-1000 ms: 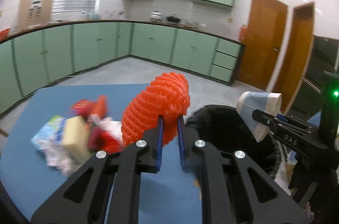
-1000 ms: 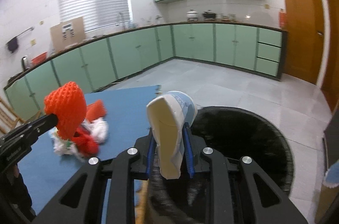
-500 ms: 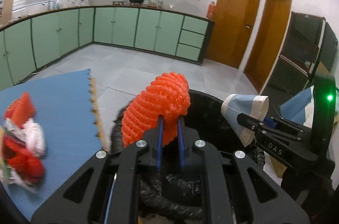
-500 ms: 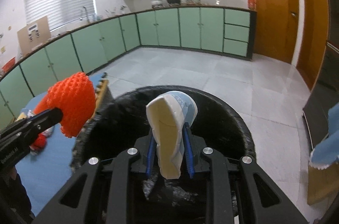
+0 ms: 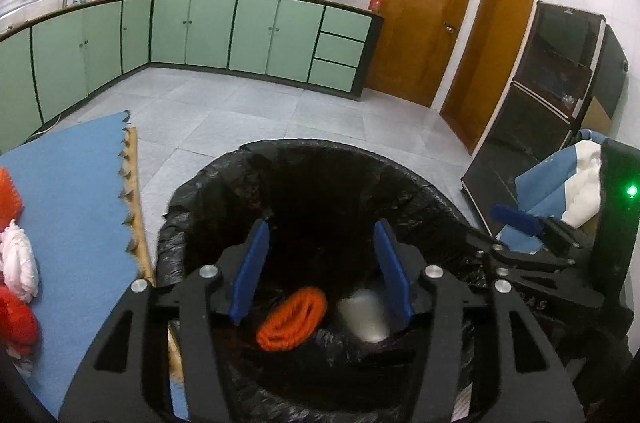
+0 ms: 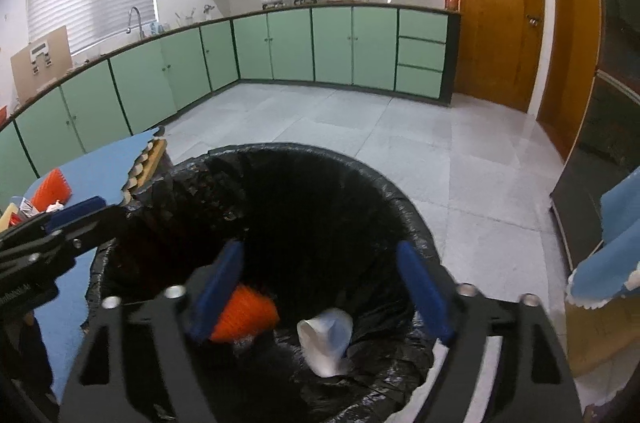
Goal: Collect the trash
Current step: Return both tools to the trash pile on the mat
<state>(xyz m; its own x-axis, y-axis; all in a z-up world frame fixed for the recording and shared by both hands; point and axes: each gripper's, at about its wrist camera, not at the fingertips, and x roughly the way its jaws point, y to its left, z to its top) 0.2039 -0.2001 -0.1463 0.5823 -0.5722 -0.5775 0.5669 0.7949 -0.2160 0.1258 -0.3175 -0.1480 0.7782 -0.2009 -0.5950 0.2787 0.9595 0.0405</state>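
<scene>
Both grippers hang over the bin with jaws spreading and nothing between the pads. Left gripper (image 5: 320, 263): blue pads apart, jaws opening, only the dark bin interior between them. Right gripper (image 6: 320, 283): blue pads wider apart, jaws also opening, nothing pinched.

Trash bin (image 5: 200, 191) sits on the tiled floor, lined with a black plastic bag folded over the rim. Two pieces of trash are inside it:
- orange foam net (image 5: 291, 319) – ribbed mesh sleeve, lying low in the bag, seen in the left wrist view below and between the pads; in the right wrist view it shows partly behind the left-hand pad (image 6: 245, 315).
- paper cup (image 6: 326, 341) – white with pale blue on it, tipped on its side, mouth toward the camera; blurred in the left wrist view (image 5: 362, 319), just right of the net.

Any print on the cup is too blurred to read.

Blue mat (image 5: 72, 191) with a toothed edge lies left of the bin, touching or nearly touching its rim – cannot tell which. More trash sits on it: a white crumpled wad (image 5: 18, 263) and red pieces (image 5: 16, 319) at the frame edge.

Writing: embossed letters on the right gripper's black body read roughly "AS" in the left wrist view, partly cut off. White lettering on the left gripper's body in the right wrist view is too small to read.
</scene>
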